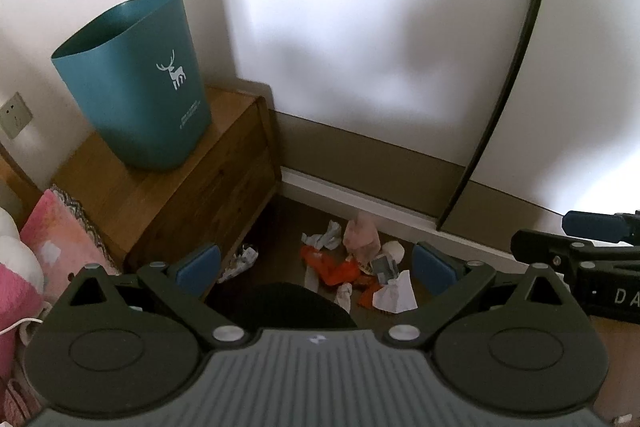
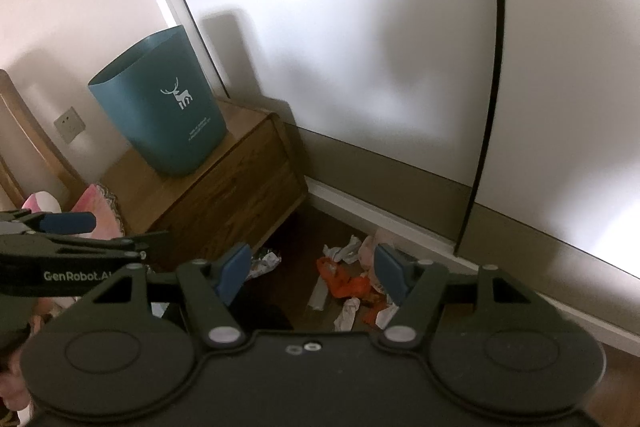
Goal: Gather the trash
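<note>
Both tools are spread wide and hold nothing: the left tool (image 1: 316,269) and right tool (image 2: 312,273) hang above the trash pile (image 1: 356,267) on the floor. The teal bin (image 1: 136,83) stands on the wooden nightstand (image 1: 192,187), toward ten o'clock. Crumpled paper (image 1: 394,293) may slip from a shallow pinch, and lifting scraps up into the light bin could tip it off.

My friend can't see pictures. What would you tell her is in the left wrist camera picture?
An open left gripper points down at a pile of crumpled trash on the floor by the wall. A teal bin with a white deer stands on a wooden nightstand to the left, and the right gripper pokes in from the right edge.
</note>
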Tool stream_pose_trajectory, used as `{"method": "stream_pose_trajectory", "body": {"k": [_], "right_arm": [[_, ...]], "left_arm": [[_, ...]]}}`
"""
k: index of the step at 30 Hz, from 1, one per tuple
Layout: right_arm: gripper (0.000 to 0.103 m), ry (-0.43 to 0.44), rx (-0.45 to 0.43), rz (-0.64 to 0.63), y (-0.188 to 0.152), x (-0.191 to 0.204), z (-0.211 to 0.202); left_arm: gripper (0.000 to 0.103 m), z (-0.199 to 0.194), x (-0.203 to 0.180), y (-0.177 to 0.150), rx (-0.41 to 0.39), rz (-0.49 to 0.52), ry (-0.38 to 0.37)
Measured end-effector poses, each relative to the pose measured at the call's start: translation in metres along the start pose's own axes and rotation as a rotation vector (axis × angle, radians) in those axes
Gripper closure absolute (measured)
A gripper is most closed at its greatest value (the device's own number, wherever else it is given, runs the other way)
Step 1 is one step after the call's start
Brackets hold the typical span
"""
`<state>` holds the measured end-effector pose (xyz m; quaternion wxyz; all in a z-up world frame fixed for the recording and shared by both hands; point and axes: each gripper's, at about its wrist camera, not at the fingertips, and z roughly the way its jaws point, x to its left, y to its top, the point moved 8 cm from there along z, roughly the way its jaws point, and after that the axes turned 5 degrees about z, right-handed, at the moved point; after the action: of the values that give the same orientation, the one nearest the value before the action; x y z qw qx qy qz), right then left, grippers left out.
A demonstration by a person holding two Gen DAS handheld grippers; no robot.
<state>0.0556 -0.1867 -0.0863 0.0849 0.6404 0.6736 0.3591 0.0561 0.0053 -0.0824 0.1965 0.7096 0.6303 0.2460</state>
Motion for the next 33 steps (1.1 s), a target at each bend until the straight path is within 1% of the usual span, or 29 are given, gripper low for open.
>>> {"method": "stream_pose_trajectory", "body": {"k": [33], "right_arm": [[0.035, 0.012, -0.017, -0.018, -0.0011, 0.0011, -0.0030]], "left_arm": [[0.001, -0.0007, -0.0047, -0.0005, -0.007, 0.005, 0.000]]}}
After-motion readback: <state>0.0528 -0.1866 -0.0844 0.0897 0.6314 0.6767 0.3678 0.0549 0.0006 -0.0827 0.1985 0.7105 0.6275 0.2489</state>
